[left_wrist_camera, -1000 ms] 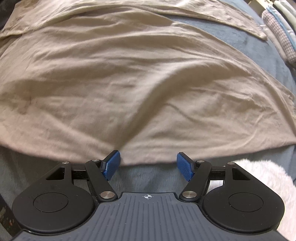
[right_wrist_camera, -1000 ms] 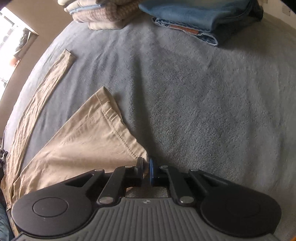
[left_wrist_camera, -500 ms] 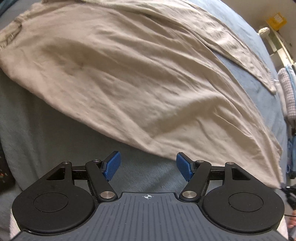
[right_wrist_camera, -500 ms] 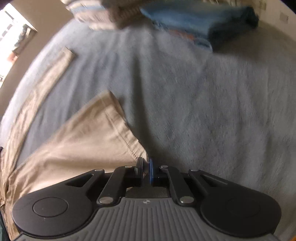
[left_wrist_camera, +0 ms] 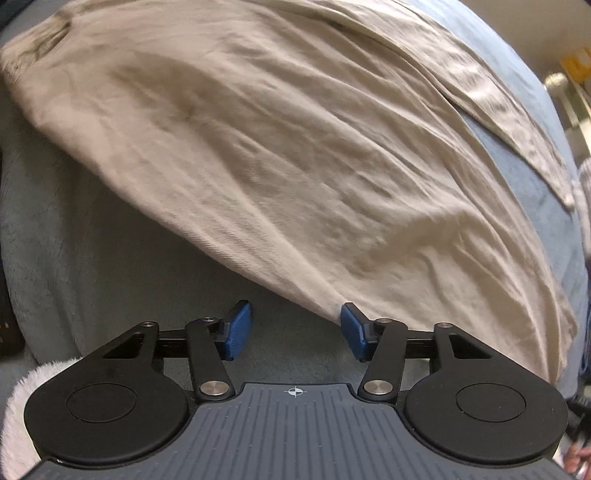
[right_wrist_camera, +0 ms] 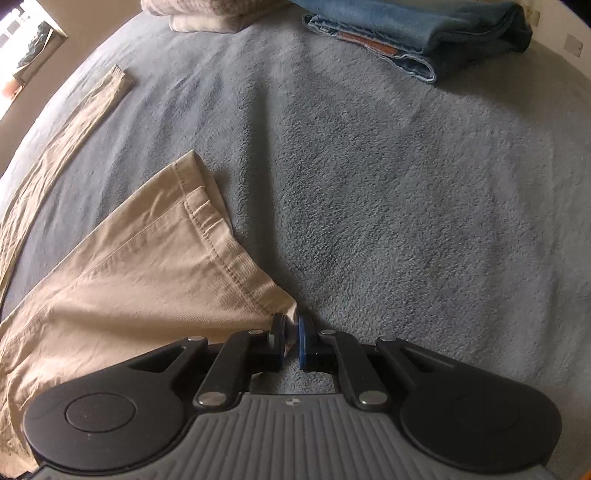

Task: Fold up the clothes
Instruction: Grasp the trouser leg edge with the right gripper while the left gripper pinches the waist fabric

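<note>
**Khaki trousers, mid-fold on the bed**

Trousers spread flat over the grey blanket, legs fanned apart. Right gripper pinching the hem corner, jaws nearly shut on cloth. Left gripper jaws wide open, empty, right pad touching the trouser edge. Thin cotton, looks light and floppy, so probably sags and wrinkles. Best grabbed at stitched hems or waistband. Folded jeans stacked well apart.
</note>
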